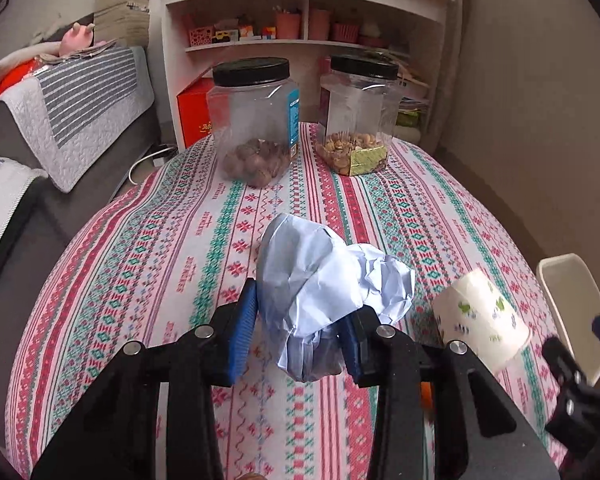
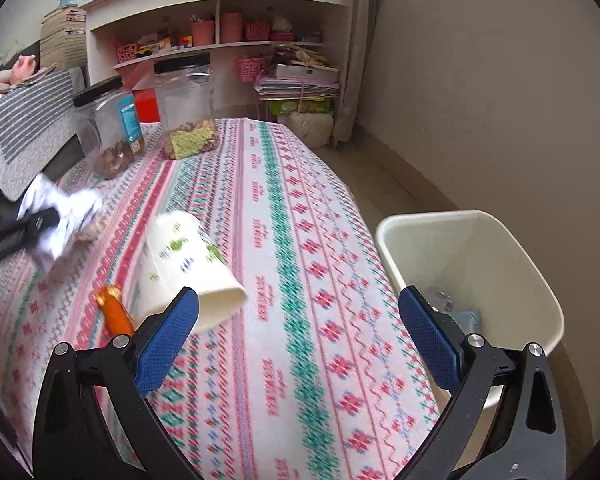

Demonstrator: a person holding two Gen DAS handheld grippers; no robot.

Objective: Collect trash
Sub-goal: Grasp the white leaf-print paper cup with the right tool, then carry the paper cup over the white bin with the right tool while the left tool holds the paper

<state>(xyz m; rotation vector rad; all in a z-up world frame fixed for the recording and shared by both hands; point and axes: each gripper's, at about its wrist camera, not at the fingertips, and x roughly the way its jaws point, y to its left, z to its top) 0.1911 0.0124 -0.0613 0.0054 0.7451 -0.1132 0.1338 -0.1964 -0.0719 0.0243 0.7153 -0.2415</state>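
Patterned tablecloth (image 1: 148,264) fills the left wrist view; the left gripper (image 1: 296,332) is clamped on a crumpled paper ball (image 1: 320,280), a paper cup (image 1: 480,316) lying nearby, two nut jars (image 1: 256,120) behind. From the right wrist, the right gripper (image 2: 300,340) gapes empty between cup (image 2: 188,264) and waste bin (image 2: 512,248).

Both grippers (image 1: 300,332) (image 2: 300,336) have black frames, silver screws and ribbed blue pads on the jaws.
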